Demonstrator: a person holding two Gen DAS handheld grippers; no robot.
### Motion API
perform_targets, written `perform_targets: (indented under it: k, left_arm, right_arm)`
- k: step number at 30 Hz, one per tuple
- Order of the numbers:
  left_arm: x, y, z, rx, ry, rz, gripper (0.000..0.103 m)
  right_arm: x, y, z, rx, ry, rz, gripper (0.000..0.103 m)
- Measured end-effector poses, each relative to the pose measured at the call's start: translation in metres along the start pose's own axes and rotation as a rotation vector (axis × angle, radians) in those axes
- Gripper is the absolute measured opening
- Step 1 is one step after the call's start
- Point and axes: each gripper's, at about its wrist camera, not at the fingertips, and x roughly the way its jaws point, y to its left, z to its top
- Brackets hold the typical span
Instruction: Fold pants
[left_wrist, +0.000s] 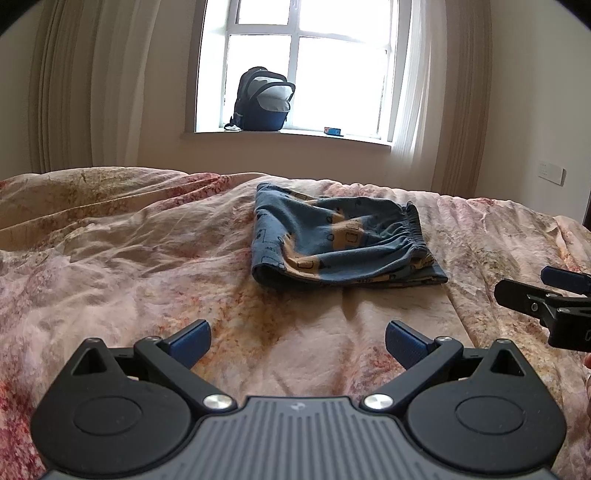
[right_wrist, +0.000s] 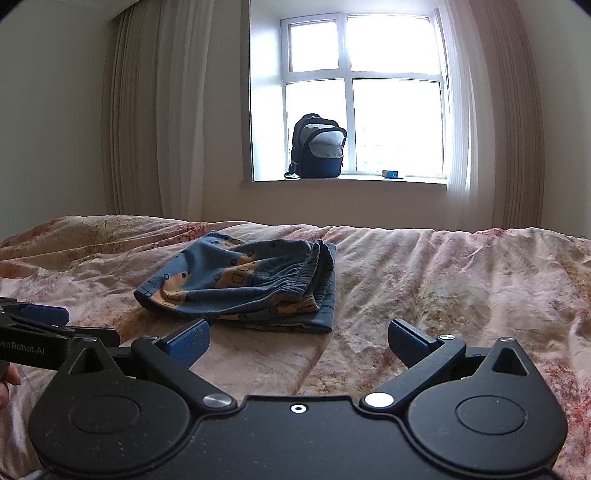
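Note:
The blue pants with tan printed patches (left_wrist: 340, 243) lie folded in a compact stack on the bed, elastic waistband on the right side. They also show in the right wrist view (right_wrist: 251, 286). My left gripper (left_wrist: 297, 343) is open and empty, low over the bedspread, short of the pants. My right gripper (right_wrist: 297, 343) is open and empty, also short of the pants and to their right. The right gripper shows at the right edge of the left wrist view (left_wrist: 550, 291); the left one shows at the left edge of the right wrist view (right_wrist: 40, 326).
A wrinkled floral bedspread (left_wrist: 129, 266) covers the bed. Behind it is a wall with a window, a dark backpack (left_wrist: 263, 101) and a small blue box (left_wrist: 333, 131) on the sill. Curtains (left_wrist: 85, 85) hang on both sides.

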Motion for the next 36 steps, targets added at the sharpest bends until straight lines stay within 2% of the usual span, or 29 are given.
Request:
perform_targets:
  k: [36]
  left_arm:
    - [0.0002, -0.0002, -0.0016, 0.000, 0.006, 0.001, 0.103]
  right_arm:
    - [-0.0001, -0.0010, -0.0007, 0.001, 0.010, 0.008, 0.102]
